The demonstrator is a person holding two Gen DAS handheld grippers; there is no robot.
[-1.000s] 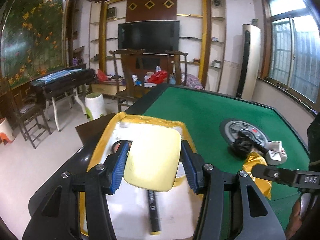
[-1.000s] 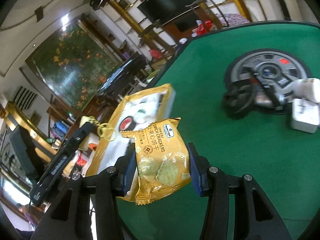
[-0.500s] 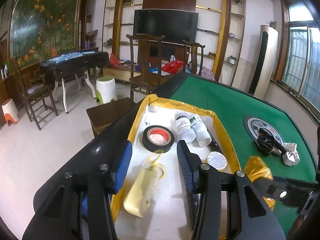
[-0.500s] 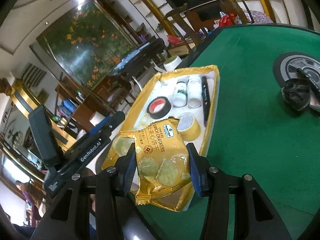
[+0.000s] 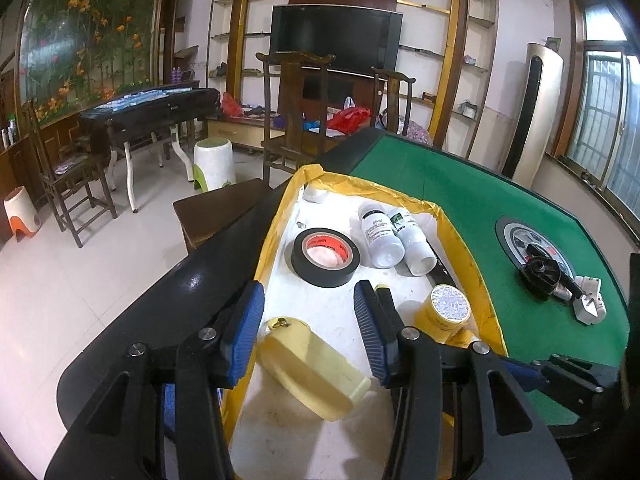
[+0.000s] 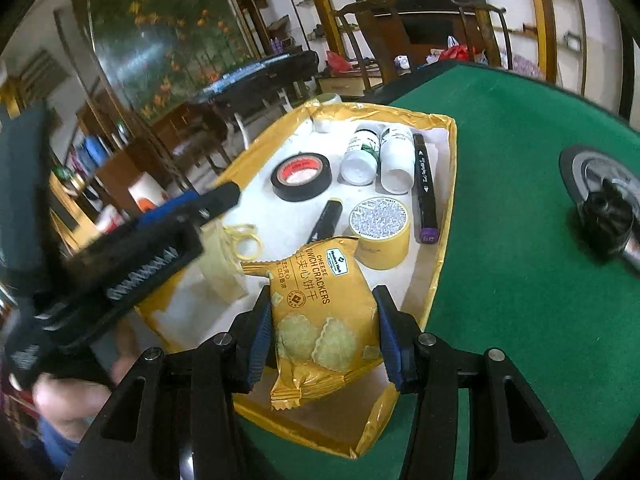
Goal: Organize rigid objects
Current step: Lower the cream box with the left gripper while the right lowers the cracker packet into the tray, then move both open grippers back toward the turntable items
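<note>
Crackers first: the cracker packet (image 6: 320,312), a yellow foil pack, is clamped upright between the blue pads (image 6: 258,340) of the right hand-held gripper (image 6: 324,336), which grasps it by both side edges above the near end of the yellow-rimmed tray (image 6: 448,216). That tray sits on the green counter (image 6: 520,320), at its left edge. The left hand-held gripper (image 5: 308,332) hangs over the tray's near part with its fingers apart and nothing gripped; the pale yellow case (image 5: 312,368) lies flat on the white tray floor below the gap between its pads, touching neither, its small metal clasp toward the left pad. Farther up the tray lie a black tape roll (image 5: 324,256) with a red core, two white bottles (image 5: 396,236) side by side on their sides, and a yellow round tin (image 5: 446,312) just right of the left gripper's right finger. In the right wrist view a purple-tipped marker (image 6: 424,188) lies along the tray's right wall beside the bottles, and a second dark marker (image 6: 326,220) lies between the tape and the tin. On the counter well to the right of the tray are a black knob (image 5: 540,276) on a round grey disc and a white plug (image 5: 588,300).
</note>
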